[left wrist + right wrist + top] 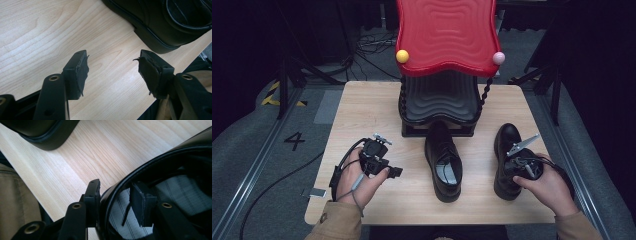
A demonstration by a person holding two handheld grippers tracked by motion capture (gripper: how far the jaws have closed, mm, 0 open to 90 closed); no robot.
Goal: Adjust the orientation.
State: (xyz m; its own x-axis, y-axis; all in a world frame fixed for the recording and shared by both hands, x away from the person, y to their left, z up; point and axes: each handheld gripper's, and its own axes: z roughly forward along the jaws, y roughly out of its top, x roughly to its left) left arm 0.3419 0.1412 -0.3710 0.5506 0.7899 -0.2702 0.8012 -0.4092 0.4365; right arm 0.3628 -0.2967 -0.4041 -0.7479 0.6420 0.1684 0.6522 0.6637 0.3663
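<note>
Pale wood forms the table (362, 107) seen in the high view. A rack with a red wavy top (446, 35) and a black wavy shelf (439, 100) stands at twelve o'clock; both tiers are seen bare. One black shoe (443, 162) lies at the centre, its toe touching the rack's base. A second black shoe (508, 160) lies at three o'clock, well apart from the first. The left gripper (396, 172) is held at eight o'clock, and the right gripper (517, 167) is set at the second shoe's opening.

In the left gripper view, the jaws are seen spread apart over bare wood, nothing between them; the centre shoe's heel (162, 27) lies at one o'clock.

In the right gripper view, the shoe's collar (112, 195) is straddled, one pad outside and one inside over the striped insole (172, 192). A gap shows at the inner pad, so the collar is not clamped.
</note>
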